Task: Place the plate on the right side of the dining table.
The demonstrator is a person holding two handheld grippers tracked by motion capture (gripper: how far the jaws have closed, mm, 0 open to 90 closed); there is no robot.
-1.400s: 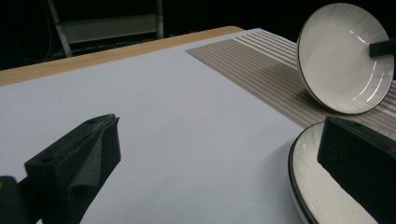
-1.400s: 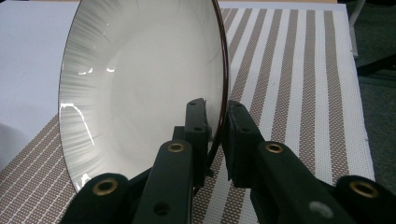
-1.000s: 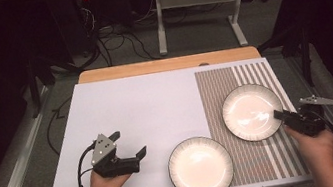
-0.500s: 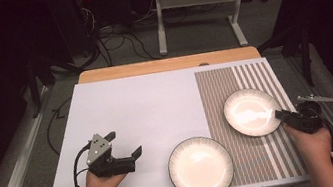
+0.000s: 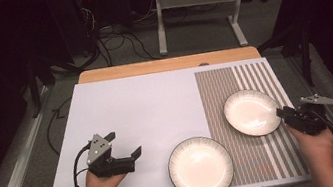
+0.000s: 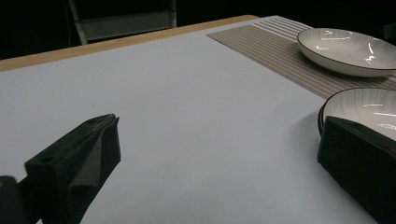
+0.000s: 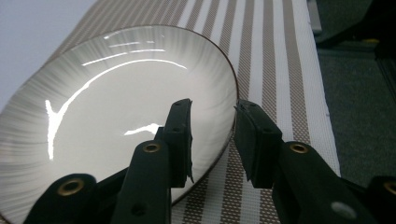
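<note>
right tool (image 5: 280,112) sits at the near right edge of the far plate (image 5: 251,112), which lies on the striped placemat (image 5: 266,158) at the right side of the table (image 5: 146,107). in the right gripper view the right tool (image 7: 212,126) has one jaw over the inside of the far plate (image 7: 116,116) and the other outside its dark rim. a gap shows between each pad and the rim, so the grip is released. the jaws have just been opening, with the rim of the far plate between them.

left tool (image 5: 124,144) is held above the white part of the table, left of the near plate (image 5: 200,167), clear of it. its jaws stand wide apart with nothing between them. in the left gripper view the left tool (image 6: 219,154) points across the bare white surface, with the near plate (image 6: 369,105) just beyond one jaw and the far plate (image 6: 348,49) behind it on the striped placemat (image 6: 261,39).

contents: both plates are white inside with fine radial lines and a dark rim, and both are empty. the near plate overlaps the left edge of the striped placemat, part on the mat and part on the white surface. the two plates lie near each other but apart.

markings: no readable writing shows on the plates, the placemat or either tool.
</note>
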